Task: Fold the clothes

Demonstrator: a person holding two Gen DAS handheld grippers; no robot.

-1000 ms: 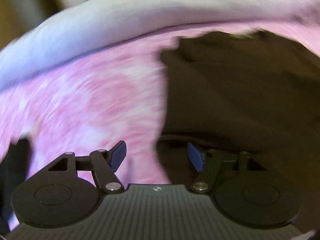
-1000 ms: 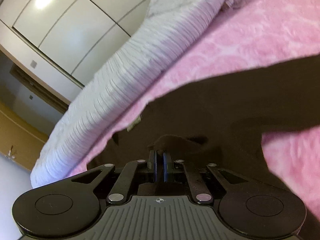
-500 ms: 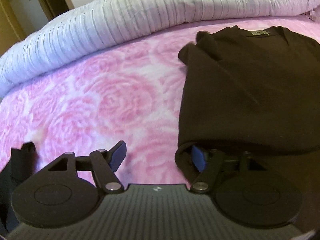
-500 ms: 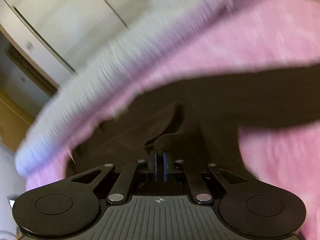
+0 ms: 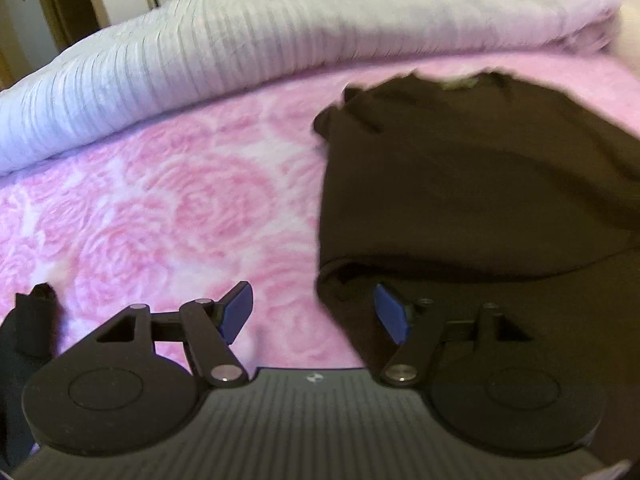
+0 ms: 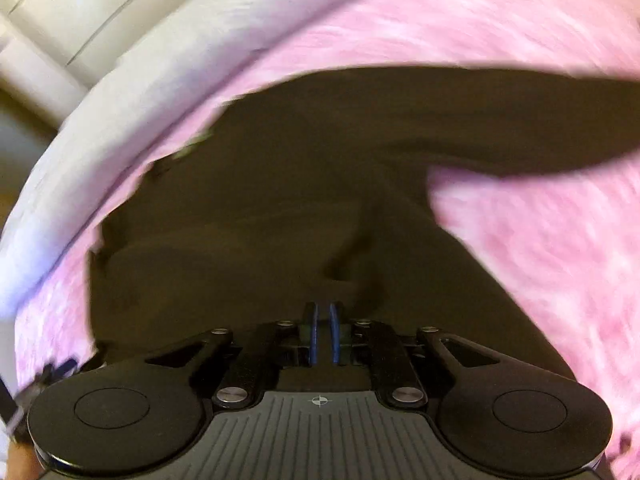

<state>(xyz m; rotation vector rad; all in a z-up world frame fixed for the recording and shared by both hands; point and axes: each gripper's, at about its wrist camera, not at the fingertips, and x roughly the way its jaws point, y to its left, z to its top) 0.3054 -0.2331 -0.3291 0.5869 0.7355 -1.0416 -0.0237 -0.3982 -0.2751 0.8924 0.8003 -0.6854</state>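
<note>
On top of the soft pink blanket with a rose pattern (image 5: 168,216) lies one dark brown knit sweater (image 5: 472,184), spread flat with its neck label pointing at the one puffy white ribbed quilt (image 5: 224,64) rolled up along the far side. Two claws show, one in each view. From the left wrist view, the left black claw with blue pads (image 5: 314,312) has its two fingers wide apart, with pink blanket and the near left corner of the sweater showing between them; its right pad sits just over the dark hem, and nothing is held. From the right wrist view, the right black claw with blue pads (image 6: 323,330) has its two fingers close together, with only a thin slit between them, low over the dark cloth (image 6: 280,208); I cannot tell if any cloth is pinched there, as the cloth is dark and the view is blurry. One sleeve (image 6: 500,120) stretches out to the right across the blanket (image 6: 540,248). White cupboard doors (image 6: 60,20) show behind the quilt (image 6: 132,92). Half a second ago the right claw held up a small bump of brown cloth just past its tips; now that bump is gone and the cloth lies flatter. The left claw was open the same way then, and its view has hardly changed, only gone a bit blurry.
</note>
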